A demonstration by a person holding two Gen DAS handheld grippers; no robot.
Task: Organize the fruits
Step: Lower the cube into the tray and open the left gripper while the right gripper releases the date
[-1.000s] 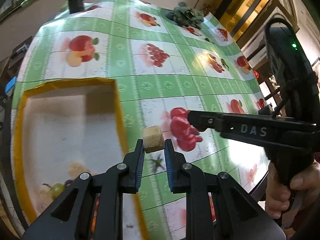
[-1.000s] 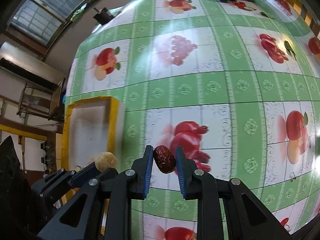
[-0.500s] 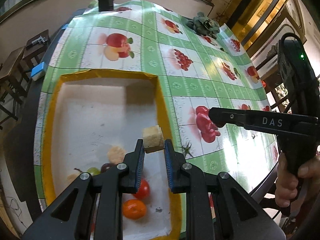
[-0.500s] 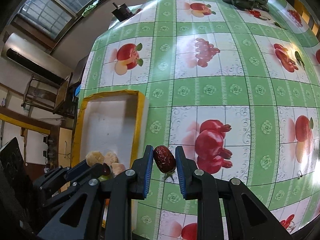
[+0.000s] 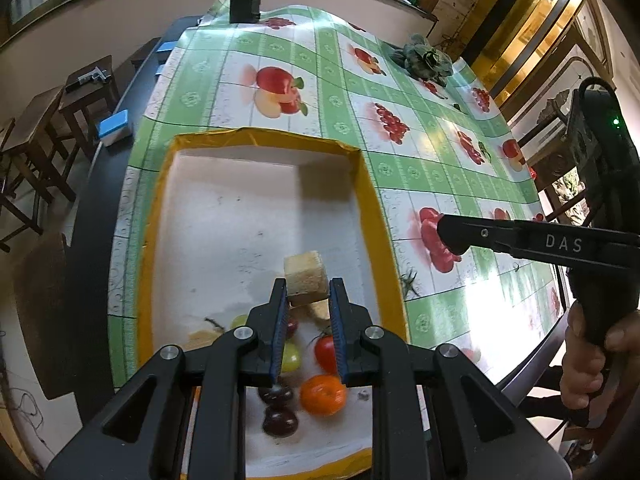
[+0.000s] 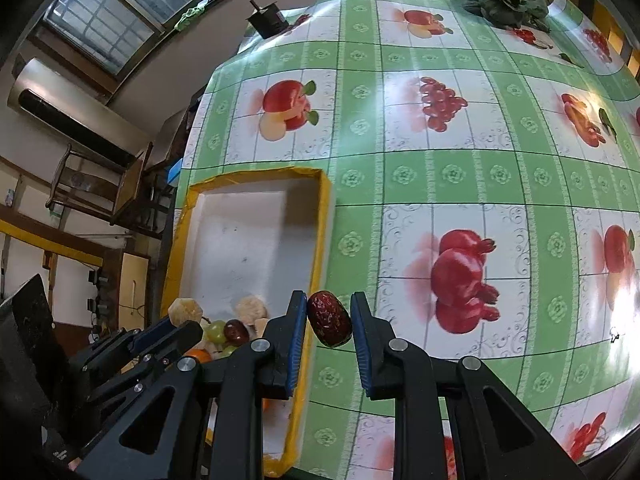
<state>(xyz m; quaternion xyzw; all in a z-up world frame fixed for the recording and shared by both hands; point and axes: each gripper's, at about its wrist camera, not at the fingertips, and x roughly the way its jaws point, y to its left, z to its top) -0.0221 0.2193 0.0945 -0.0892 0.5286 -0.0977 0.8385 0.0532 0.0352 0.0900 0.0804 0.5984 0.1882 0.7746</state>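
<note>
My left gripper [image 5: 308,294] is shut on a pale yellow fruit chunk [image 5: 305,276] and holds it above the white tray with a yellow rim [image 5: 384,224]. The tray holds an orange [image 5: 322,395], a tomato [image 5: 325,354], green grapes [image 5: 239,322] and dark cherries [image 5: 279,420] at its near end. My right gripper [image 6: 329,322] is shut on a dark red jujube [image 6: 329,323], above the tablecloth just right of the tray's rim [image 6: 323,216]. The left gripper with its chunk also shows in the right wrist view [image 6: 185,310].
The table has a green checked cloth with fruit prints [image 5: 392,120]. A leafy green vegetable [image 5: 424,60] lies at the far right and a small black box [image 5: 244,6] at the far edge. Wooden stools [image 5: 44,120] stand left of the table.
Both grippers moved left and back with their fruit. The left gripper went from over the cloth to over the tray's fruit pile; the right gripper came close to the tray's right rim.
</note>
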